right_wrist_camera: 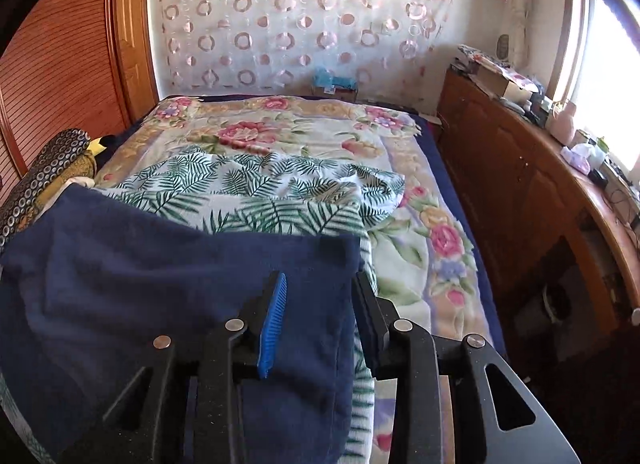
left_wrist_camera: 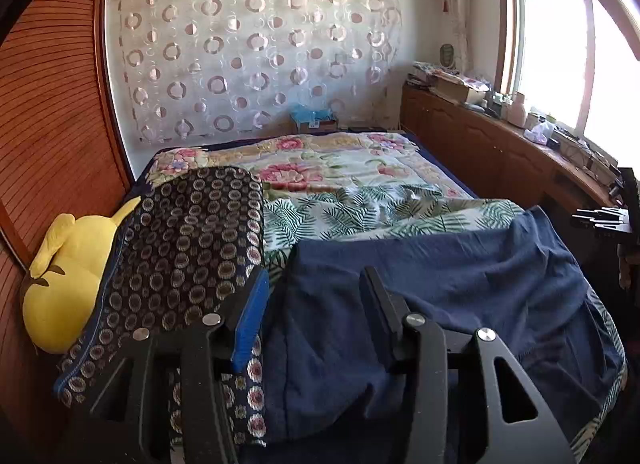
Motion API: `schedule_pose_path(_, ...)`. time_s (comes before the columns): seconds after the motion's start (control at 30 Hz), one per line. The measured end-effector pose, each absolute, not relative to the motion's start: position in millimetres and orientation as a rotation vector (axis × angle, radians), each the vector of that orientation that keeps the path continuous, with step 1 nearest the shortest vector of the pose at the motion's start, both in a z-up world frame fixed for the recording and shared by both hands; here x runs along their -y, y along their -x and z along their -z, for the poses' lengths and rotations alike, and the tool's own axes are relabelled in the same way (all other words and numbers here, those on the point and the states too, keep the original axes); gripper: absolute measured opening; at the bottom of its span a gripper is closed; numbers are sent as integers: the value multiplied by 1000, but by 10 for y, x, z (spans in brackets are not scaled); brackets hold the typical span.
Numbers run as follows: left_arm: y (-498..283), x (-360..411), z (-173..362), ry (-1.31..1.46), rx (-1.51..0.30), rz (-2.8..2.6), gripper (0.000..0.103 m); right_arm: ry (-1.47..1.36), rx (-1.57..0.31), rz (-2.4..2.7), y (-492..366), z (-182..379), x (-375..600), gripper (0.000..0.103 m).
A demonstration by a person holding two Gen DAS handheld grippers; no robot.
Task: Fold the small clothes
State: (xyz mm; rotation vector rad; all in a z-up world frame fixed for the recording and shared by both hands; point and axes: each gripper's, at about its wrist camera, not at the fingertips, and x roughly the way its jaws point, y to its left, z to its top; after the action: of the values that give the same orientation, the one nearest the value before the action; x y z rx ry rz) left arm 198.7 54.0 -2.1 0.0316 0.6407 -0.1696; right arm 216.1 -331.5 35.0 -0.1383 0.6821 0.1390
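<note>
Navy garment (right_wrist_camera: 168,284) lies at the bed's (right_wrist_camera: 420,224) near edge; left tool (left_wrist_camera: 316,308) and right tool (right_wrist_camera: 320,316) both spread, pinching nothing, so loose folds could slump apart.

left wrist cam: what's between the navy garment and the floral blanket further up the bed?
A white palm-leaf print cloth lies between the navy garment and the floral blanket; the right wrist view shows the same.
</note>
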Motion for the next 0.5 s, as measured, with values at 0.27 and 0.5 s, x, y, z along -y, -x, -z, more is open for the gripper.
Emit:
schedule_pose_path(0.27, -1438, -678, 363, -7, -692, 179, 62, 91, -730, -214, -1511, -33, 3406, 35)
schedule_pose_path(0.5, -1303, -689, 635, -26, -761, 167, 62, 97, -766, -235, -1277, 177, 3340, 45)
